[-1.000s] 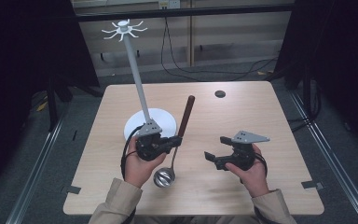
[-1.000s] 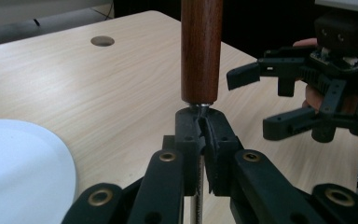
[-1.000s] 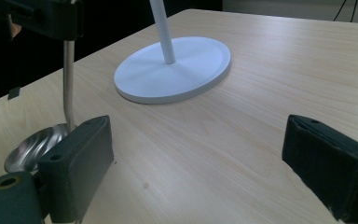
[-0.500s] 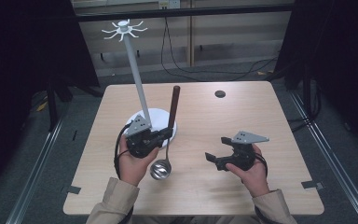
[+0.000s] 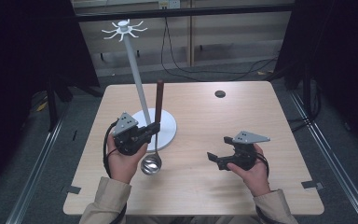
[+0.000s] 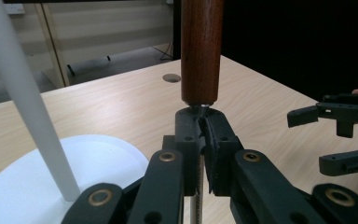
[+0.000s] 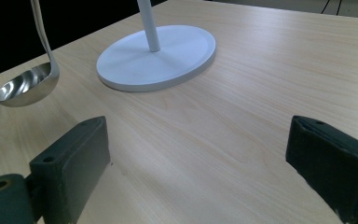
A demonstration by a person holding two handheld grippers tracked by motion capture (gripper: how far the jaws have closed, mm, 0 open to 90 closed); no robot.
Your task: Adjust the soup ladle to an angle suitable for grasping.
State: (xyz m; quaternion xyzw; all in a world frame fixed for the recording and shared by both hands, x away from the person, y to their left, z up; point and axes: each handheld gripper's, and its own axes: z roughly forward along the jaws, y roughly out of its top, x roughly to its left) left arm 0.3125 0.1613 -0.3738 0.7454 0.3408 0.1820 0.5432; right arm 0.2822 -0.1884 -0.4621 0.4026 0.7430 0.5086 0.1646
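A ladle with a dark wooden handle [image 5: 159, 100] and a steel bowl [image 5: 150, 164] stands nearly upright, bowl down. My left gripper [image 5: 154, 127] is shut on its thin metal shaft just under the handle [image 6: 200, 46], and the left gripper view shows the pads [image 6: 216, 140] pinching it. The bowl [image 7: 23, 86] hangs low over the table. A white rack with a tall pole [image 5: 137, 84], hooks on top [image 5: 123, 30] and a round base [image 5: 165, 126] stands right behind the ladle. My right gripper [image 5: 218, 149] rests open at the right, with nothing between its fingers [image 7: 74, 154].
The wooden table [image 5: 205, 116] has a small dark round cap [image 5: 220, 94] near its far edge and tape marks at the front corners [image 5: 309, 184]. Cables lie on the floor beyond the table. Dark curtains flank both sides.
My left gripper has moved left and slightly up with the ladle. The ladle has swung from a rightward lean to nearly upright beside the rack's pole. The right gripper has kept still.
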